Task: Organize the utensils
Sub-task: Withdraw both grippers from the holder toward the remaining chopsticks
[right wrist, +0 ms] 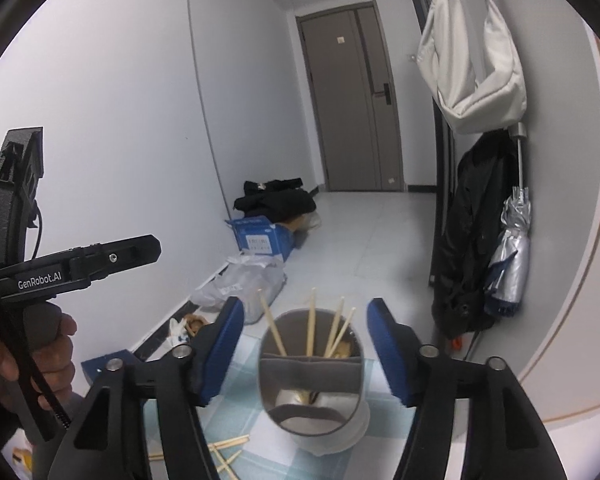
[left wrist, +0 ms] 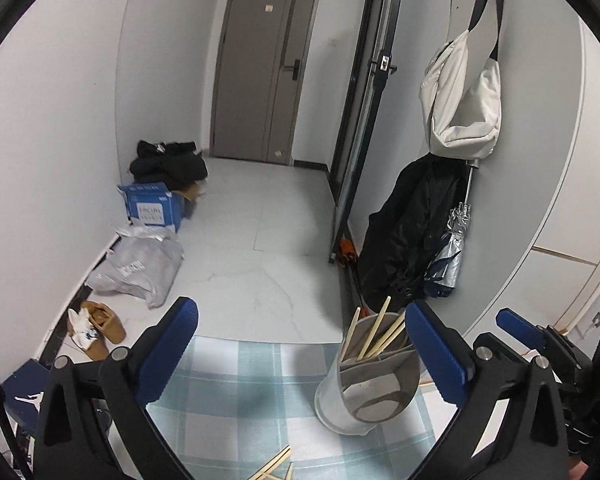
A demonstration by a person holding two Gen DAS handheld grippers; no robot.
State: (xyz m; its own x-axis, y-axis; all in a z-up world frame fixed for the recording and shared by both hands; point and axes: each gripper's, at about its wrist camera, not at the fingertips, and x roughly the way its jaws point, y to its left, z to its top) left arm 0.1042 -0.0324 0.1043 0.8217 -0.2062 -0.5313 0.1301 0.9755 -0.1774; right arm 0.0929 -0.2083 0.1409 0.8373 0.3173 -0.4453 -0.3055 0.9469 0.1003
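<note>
Both grippers empty, holder half filled

I hold my right gripper [right wrist: 305,354] and left gripper [left wrist: 300,354] spread open; the holder [right wrist: 314,392] stands on the checked cloth [left wrist: 236,392], so loose chopsticks [right wrist: 224,450] near me are likely next.

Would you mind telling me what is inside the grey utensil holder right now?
Four wooden chopsticks stand in the rear compartment of the utensil holder. The front compartment shows something pale and gold at its bottom, too hidden by the divider to identify.

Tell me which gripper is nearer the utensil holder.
Right. The right gripper straddles the utensil holder with open jaws; the left gripper sits off to its left, also open.
</note>
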